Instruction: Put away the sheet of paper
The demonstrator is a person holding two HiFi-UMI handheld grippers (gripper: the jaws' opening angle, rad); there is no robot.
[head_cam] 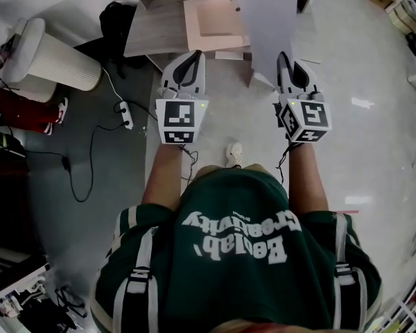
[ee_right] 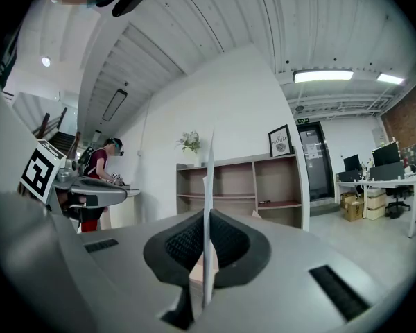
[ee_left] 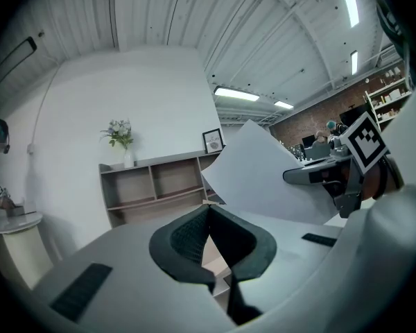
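Holding the sheet of paper [head_cam: 263, 19] on edge, short of the shelf [ee_right: 249, 186], your right gripper [ee_right: 208, 220] is clenched on its near end. Your left gripper [ee_left: 209, 217] is pinched together on nothing. Approach the shelf slowly so the paper doesn't flap, then lay it flat on a board before letting go.

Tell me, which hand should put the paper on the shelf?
Probably the right. The right gripper has the sheet of paper pinched between its fingers, and it faces the shelf. The left gripper is shut with nothing in it, beside the paper.
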